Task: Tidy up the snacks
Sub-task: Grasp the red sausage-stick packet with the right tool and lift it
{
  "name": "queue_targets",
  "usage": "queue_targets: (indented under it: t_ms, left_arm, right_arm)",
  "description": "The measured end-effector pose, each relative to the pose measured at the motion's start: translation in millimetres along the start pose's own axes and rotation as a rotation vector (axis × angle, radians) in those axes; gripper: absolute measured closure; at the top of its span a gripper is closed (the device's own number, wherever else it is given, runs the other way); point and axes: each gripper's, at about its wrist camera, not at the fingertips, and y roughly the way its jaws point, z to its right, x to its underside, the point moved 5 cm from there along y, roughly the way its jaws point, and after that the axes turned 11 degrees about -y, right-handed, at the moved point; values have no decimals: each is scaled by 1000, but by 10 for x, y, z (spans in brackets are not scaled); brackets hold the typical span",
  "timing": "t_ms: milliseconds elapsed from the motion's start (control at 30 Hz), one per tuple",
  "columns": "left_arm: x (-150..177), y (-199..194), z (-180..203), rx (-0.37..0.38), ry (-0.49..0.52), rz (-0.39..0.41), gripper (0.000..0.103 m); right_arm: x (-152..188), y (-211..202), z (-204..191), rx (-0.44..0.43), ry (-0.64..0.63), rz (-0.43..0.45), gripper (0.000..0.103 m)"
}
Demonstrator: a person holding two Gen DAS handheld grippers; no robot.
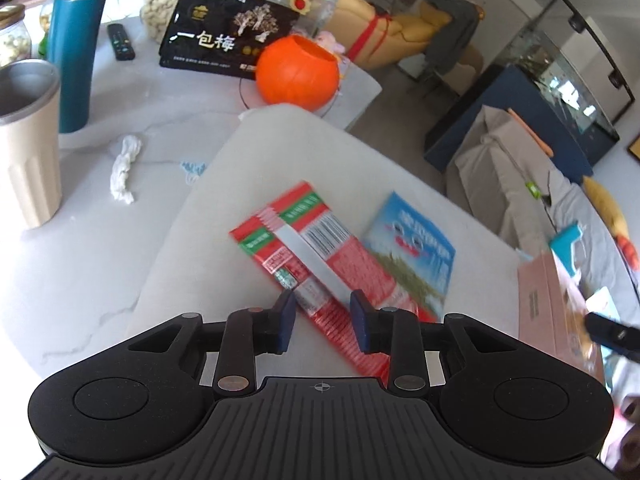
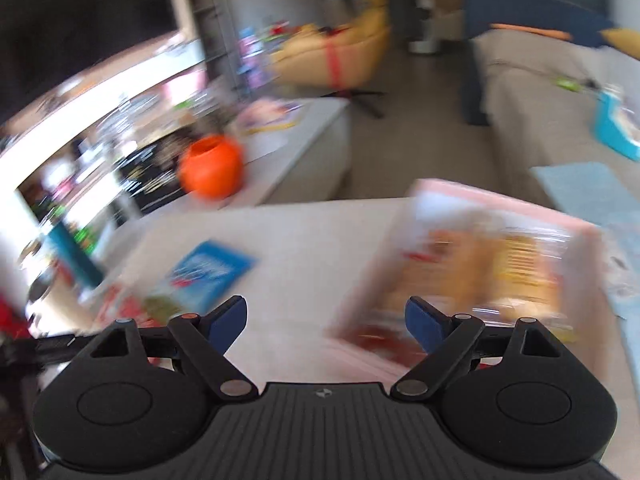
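Observation:
A red snack packet [image 1: 316, 256] with a silver seam lies slanted over a white tray [image 1: 280, 152]. Its near end runs between the blue pads of my left gripper [image 1: 323, 314], which is shut on it. A blue snack packet [image 1: 412, 248] lies just to its right. In the heavily blurred right wrist view, my right gripper [image 2: 325, 312] stands wide open with nothing between its pads. A pink snack box [image 2: 480, 260] rests on the tray [image 2: 304, 240] just beyond its right finger, and the blue packet [image 2: 208, 276] lies to the left.
Beyond the tray the table holds an orange pumpkin-shaped bowl [image 1: 298, 72], a black snack bag [image 1: 228, 32], a teal flask [image 1: 76, 52], a beige cup [image 1: 28, 140], a remote [image 1: 120, 42] and a crumpled tissue [image 1: 126, 168]. A grey sofa [image 1: 520, 168] stands to the right.

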Motion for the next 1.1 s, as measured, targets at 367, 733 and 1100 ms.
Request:
queue_targets:
  t_ms: [367, 733, 1100]
  left_arm:
    - [-9, 614, 746, -9, 354, -34, 64]
    - [150, 875, 1220, -42, 440, -48, 65]
    - [243, 828, 1220, -43, 523, -27, 67]
  right_arm:
    - [-9, 616, -661, -40, -1, -81, 15]
    - [417, 137, -510, 16, -48, -28, 15]
    - [676, 100, -467, 18, -41, -44, 16]
